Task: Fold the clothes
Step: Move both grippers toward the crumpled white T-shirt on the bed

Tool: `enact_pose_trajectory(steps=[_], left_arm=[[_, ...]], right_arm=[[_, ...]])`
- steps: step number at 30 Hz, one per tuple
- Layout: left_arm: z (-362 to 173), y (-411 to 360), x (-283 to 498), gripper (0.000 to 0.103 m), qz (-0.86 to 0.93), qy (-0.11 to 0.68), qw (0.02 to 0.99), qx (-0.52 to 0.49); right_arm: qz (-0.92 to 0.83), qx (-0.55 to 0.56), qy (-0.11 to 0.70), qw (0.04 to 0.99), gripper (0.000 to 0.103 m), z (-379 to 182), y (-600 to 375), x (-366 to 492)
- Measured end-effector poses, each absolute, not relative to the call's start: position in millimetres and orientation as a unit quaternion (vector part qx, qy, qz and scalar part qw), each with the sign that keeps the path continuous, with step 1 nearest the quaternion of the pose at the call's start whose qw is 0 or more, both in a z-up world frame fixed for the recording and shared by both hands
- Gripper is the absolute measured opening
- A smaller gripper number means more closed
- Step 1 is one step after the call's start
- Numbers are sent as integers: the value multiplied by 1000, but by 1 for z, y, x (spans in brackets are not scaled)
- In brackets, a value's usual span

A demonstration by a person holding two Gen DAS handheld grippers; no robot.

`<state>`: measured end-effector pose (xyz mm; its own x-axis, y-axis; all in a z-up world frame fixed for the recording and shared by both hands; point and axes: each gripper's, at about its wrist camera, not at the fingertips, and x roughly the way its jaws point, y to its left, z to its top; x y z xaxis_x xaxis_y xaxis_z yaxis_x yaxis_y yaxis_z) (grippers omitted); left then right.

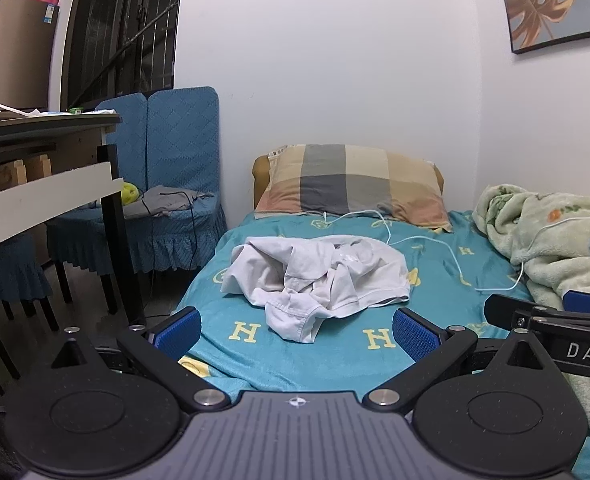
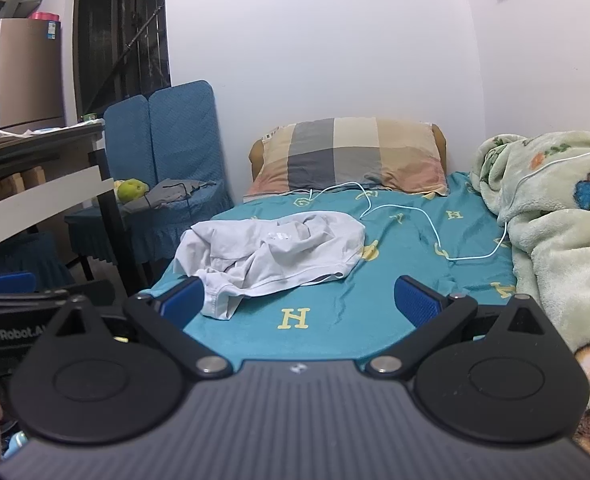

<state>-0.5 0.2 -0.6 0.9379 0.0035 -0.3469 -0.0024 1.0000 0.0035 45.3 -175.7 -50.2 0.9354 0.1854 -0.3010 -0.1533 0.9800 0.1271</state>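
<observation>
A crumpled white garment (image 1: 315, 276) lies in a heap on the teal bed sheet (image 1: 335, 352); it also shows in the right wrist view (image 2: 271, 252). My left gripper (image 1: 297, 332) is open and empty, held above the near end of the bed, short of the garment. My right gripper (image 2: 299, 300) is open and empty, with its left fingertip close to the garment's near hem. The right gripper shows at the right edge of the left wrist view (image 1: 551, 312). The left gripper shows at the left edge of the right wrist view (image 2: 11, 284).
A checked pillow (image 1: 351, 184) lies at the head of the bed. A white cable (image 1: 447, 248) runs across the sheet. A pale green fleece blanket (image 1: 551, 240) is piled on the right. Blue-covered chairs (image 1: 175, 184) and a table (image 1: 43, 152) stand to the left.
</observation>
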Motion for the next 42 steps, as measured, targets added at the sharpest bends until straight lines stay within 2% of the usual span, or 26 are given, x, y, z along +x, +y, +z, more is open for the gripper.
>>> enact_pose_trajectory(steps=[14, 42], left_arm=[[-18, 10, -1, 103, 2, 180, 984, 5], [-20, 5, 3, 103, 17, 198, 980, 19]], right_arm=[[80, 57, 150, 984, 103, -53, -173, 50], [73, 74, 139, 985, 103, -37, -190, 44]])
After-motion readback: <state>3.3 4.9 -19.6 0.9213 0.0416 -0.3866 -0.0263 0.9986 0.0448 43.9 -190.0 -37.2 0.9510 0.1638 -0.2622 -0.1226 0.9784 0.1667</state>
